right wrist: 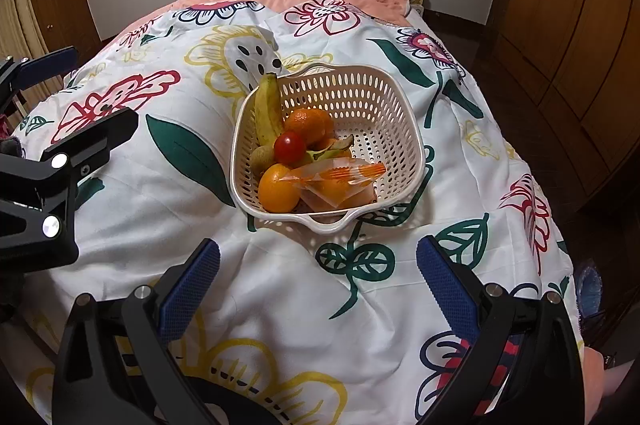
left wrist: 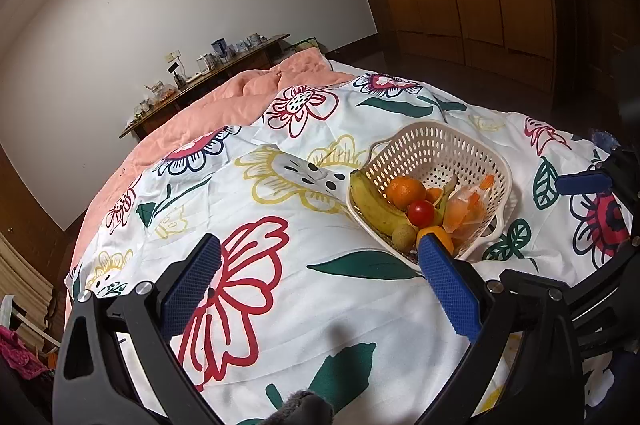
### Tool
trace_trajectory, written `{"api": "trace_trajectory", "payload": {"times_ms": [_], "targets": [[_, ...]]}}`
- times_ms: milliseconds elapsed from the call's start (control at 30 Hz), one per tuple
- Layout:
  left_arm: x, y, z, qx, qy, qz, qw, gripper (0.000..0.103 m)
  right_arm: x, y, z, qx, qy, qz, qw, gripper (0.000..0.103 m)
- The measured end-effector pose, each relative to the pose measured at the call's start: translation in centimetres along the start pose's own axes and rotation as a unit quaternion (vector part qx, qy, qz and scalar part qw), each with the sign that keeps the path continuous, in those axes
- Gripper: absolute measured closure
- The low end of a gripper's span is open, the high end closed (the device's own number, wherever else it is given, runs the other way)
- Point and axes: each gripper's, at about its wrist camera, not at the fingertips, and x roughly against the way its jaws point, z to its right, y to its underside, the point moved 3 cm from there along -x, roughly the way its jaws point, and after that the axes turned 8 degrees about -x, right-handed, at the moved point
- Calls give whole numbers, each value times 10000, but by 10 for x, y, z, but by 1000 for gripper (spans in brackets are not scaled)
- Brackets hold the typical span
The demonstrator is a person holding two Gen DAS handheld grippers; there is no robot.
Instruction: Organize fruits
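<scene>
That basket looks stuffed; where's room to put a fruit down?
The basket is crowded on its left, where banana, oranges and tomato pile up. Its far right corner is bare, as is the bedspread before it.

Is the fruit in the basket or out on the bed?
In. The banana, oranges and tomato all sit inside the basket.

Both wrist cameras are looking down over the floral quilt [right wrist: 280, 285] toward the far wall. The right view is facing the basket [right wrist: 404, 97] squarely and near; the left is seeing the same basket [left wrist: 440, 141] off to its right.
</scene>
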Motion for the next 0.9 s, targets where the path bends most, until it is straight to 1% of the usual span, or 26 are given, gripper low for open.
{"api": "trace_trajectory", "payload": {"times_ms": [200,433,767,900], "targets": [[1,-1,5,-138,-56,22,9999,3,0,0,-1,20,14,8,10000,5],[0,-1,5,-118,-22,5,9999,3,-1,-1,-1,-1,23,1,10000,5],[3,-1,8,-216,-14,140,9997,3,0,-1,-2,-10,19,17,10000,5],[3,-1,8,-227,-5,123,9997,3,0,-1,-2,-12,15,20,10000,5]]}}
